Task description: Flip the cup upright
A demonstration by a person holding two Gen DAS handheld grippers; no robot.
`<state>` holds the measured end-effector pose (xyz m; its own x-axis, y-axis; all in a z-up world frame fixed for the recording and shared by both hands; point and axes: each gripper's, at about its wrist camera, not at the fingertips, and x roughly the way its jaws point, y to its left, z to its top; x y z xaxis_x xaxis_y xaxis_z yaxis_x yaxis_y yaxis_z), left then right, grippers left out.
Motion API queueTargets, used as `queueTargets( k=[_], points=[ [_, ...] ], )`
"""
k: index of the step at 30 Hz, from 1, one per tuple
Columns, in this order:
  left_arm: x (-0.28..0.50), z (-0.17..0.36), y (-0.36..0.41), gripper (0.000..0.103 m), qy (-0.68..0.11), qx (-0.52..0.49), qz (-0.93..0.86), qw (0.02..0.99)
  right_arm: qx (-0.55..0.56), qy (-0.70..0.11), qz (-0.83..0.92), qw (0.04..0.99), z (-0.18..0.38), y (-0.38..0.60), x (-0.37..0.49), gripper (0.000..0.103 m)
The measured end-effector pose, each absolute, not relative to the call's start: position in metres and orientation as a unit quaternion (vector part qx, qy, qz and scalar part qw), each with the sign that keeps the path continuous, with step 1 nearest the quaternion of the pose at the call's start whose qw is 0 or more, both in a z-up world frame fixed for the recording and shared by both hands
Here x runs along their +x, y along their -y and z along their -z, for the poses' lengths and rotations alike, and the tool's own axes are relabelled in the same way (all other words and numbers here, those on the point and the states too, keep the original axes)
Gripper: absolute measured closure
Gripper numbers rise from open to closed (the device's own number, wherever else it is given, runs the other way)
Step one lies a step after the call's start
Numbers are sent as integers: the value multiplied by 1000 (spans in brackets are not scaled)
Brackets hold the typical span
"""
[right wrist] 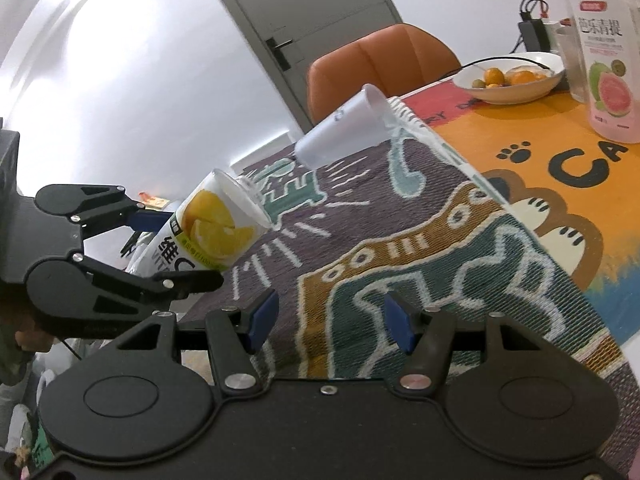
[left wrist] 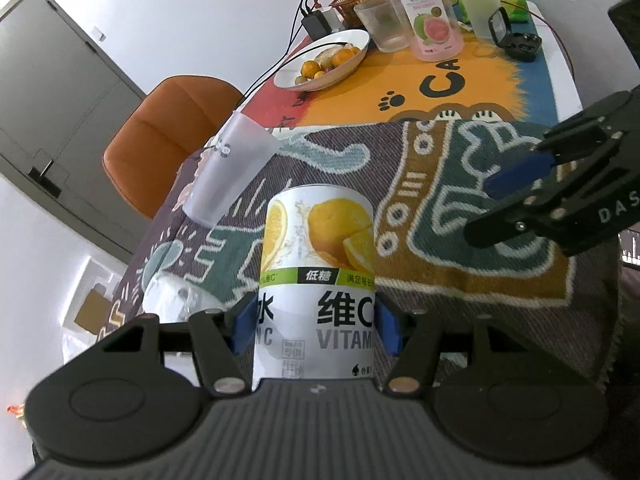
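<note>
Frosted cup [left wrist: 228, 168] upright on mat; left claw [left wrist: 316, 324] clamps lemon bottle [left wrist: 318, 280].

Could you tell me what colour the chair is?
Orange chair, clearest in the right wrist view.

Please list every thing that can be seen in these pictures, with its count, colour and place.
lemon bottle: 1, white and yellow, held in the left gripper
frosted cup: 1, translucent white, on the mat's far left
mat: 1, purple, teal and brown, near table part
cloth: 1, orange, far table part
bowl: 1, white, holds small fruit, on the cloth
guava bottle: 1, pink, behind the bowl
glass: 1, clear, beside the guava bottle
chair: 1, orange, left of the table
left gripper: shut on the lemon bottle
right gripper: open, holds nothing
</note>
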<state>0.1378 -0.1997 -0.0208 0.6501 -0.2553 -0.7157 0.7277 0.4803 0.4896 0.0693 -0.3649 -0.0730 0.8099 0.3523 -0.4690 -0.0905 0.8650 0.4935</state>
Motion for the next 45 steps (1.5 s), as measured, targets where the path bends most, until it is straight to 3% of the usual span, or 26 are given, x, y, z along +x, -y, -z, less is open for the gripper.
queueTargets(
  k=[21,25,27,29,45],
  points=[
    [121,55,158,39,-328,376,287,818,224,-325,-151,906,87,333,73,43],
    [124,46,153,29,-324,352,281,832,237,-325,-153,903,85,333,76,41],
    [125,39,147,25,-321,336,276,842,231,-313,-160,907,80,329,76,28],
    [125,32,139,24,-317,320,267,852,230,-308,-169,908,76,325,77,24],
    [105,-12,69,18,-306,194,135,922,309,-334,-224,862,75,302,103,24]
  ],
)
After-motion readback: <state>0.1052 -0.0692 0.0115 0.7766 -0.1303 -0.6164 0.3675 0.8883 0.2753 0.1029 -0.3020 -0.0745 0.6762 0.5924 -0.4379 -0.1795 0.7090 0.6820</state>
